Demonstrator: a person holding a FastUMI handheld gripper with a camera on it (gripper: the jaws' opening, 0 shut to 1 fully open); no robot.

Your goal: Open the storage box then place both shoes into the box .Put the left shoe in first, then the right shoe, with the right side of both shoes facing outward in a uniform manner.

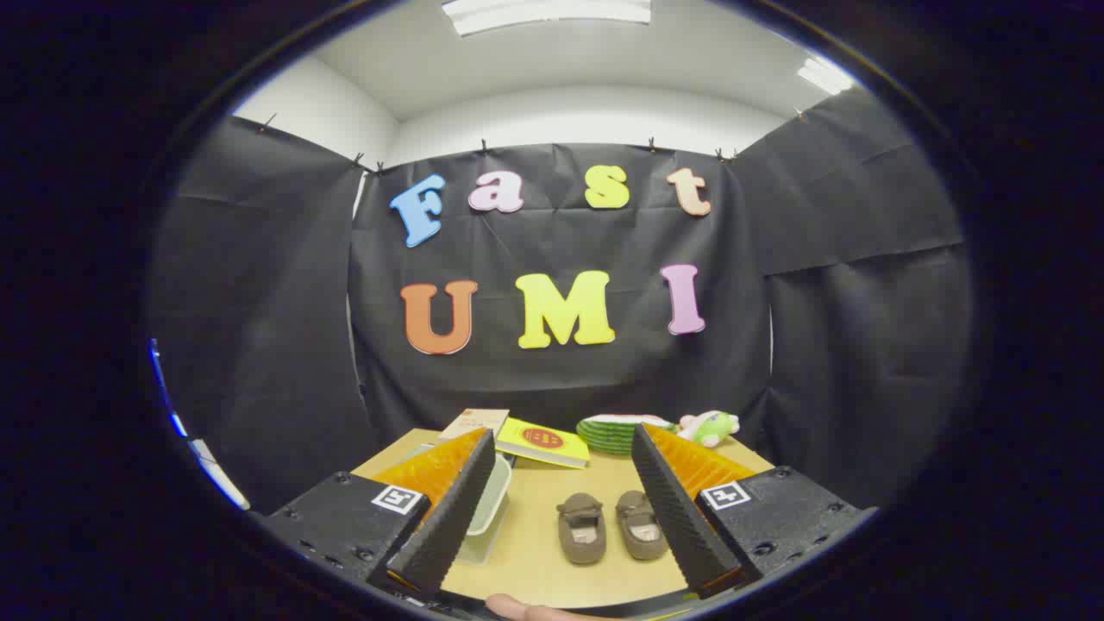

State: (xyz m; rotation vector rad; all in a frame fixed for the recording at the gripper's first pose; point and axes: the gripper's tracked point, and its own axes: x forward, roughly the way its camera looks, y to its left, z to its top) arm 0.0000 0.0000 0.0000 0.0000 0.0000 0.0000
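Two small brown shoes stand side by side on the wooden table [535,509], toes pointing toward me: one shoe [580,528] on the left, the other shoe [640,524] on the right, close to the right finger. A translucent storage box [490,509] sits to the left of the shoes, partly hidden behind the left finger [448,517]; I cannot tell if its lid is on. My gripper [565,444] is open, held above the table with the shoes showing in the wide gap between its fingers. Nothing is between the pads.
At the back of the table lie a yellow book [543,442], a pale book [474,423], a green striped round item [614,433] and a small plush toy [709,426]. A fingertip of a person [526,611] shows below the fingers. Black cloth walls close in the booth.
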